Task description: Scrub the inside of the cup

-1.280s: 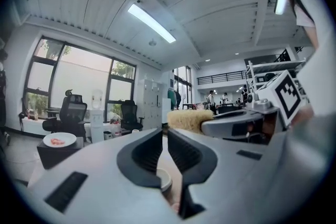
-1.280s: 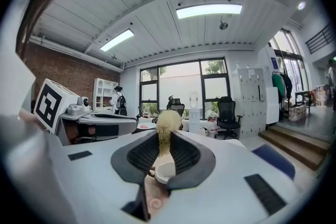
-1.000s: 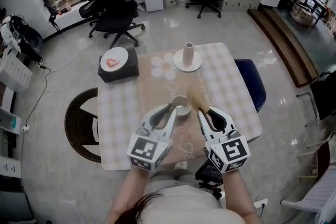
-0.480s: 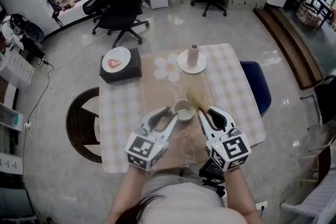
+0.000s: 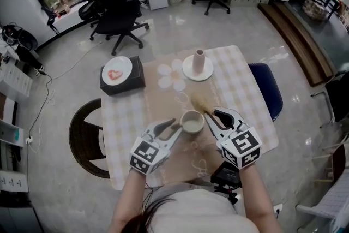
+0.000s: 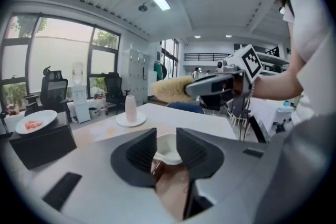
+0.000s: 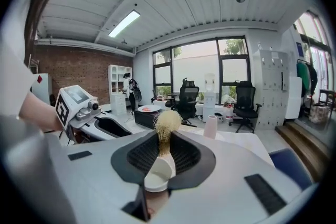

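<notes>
A small white cup (image 5: 192, 121) sits over the tan runner near the table's front edge. My left gripper (image 5: 175, 127) is at its left side; in the left gripper view the cup (image 6: 167, 148) fills the gap between the pads, so the gripper (image 6: 166, 140) is shut on it. Its jaws have just been opening a little, with the cup still between them. My right gripper (image 5: 211, 115) is shut on the white handle of a brush (image 5: 200, 102), whose tan bristles (image 7: 168, 120) stick out past the jaws (image 7: 164, 144), just beyond the cup's far rim and outside it.
A pale vase on a white plate (image 5: 198, 65) stands at the table's far side. A black box with a plate on it (image 5: 121, 76) sits at the far left corner. A wicker chair (image 5: 87, 136) is at the left and a blue chair (image 5: 267, 90) at the right.
Both grippers have come down and toward me, the cup moving with the left one. The brush stays in the right gripper, its bristles now close behind the cup.
</notes>
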`<state>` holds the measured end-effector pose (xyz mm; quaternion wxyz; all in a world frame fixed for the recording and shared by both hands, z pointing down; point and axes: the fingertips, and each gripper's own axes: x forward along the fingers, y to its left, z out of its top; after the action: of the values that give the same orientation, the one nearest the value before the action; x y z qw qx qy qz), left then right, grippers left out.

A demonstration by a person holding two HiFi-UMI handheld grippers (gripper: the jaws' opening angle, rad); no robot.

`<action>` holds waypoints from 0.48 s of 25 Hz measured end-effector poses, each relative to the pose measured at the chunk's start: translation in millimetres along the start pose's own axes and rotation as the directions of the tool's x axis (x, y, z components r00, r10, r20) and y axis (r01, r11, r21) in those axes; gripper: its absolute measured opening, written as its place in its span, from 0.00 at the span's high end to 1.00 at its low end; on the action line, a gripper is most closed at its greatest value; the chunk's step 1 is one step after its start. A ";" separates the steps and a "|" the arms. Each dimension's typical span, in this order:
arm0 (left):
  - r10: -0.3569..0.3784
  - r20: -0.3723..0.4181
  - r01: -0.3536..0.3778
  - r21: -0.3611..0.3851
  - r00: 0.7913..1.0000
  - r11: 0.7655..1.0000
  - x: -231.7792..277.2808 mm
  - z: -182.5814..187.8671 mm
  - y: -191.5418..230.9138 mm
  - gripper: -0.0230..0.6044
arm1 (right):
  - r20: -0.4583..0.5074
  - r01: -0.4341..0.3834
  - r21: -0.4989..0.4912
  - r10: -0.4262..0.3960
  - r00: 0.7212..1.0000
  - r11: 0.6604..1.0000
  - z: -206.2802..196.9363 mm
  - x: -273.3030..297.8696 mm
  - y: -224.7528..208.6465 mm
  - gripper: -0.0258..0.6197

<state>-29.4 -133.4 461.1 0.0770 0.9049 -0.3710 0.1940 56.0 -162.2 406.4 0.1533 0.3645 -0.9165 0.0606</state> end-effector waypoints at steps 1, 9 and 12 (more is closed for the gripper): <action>-0.023 -0.018 0.023 0.009 1.000 1.000 1.8 -6.0 -0.2 0.78 | -0.020 -0.008 -0.007 0.008 1.000 1.000 -2.9 3.0 -0.2 0.86; -0.222 -0.179 0.243 0.109 0.959 0.964 10.8 -32.3 -1.2 0.78 | -0.126 -0.055 0.007 0.056 0.990 0.998 -25.6 14.3 4.0 0.86; -0.263 -0.261 0.310 0.160 0.929 0.937 13.8 -40.5 0.6 0.78 | -0.174 -0.085 0.002 0.084 0.981 0.996 -34.6 13.4 8.9 0.86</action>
<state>-32.8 -131.2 503.7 0.0574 0.9232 -0.2011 0.3224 48.9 -156.6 443.5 0.2308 0.3182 -0.9145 0.0962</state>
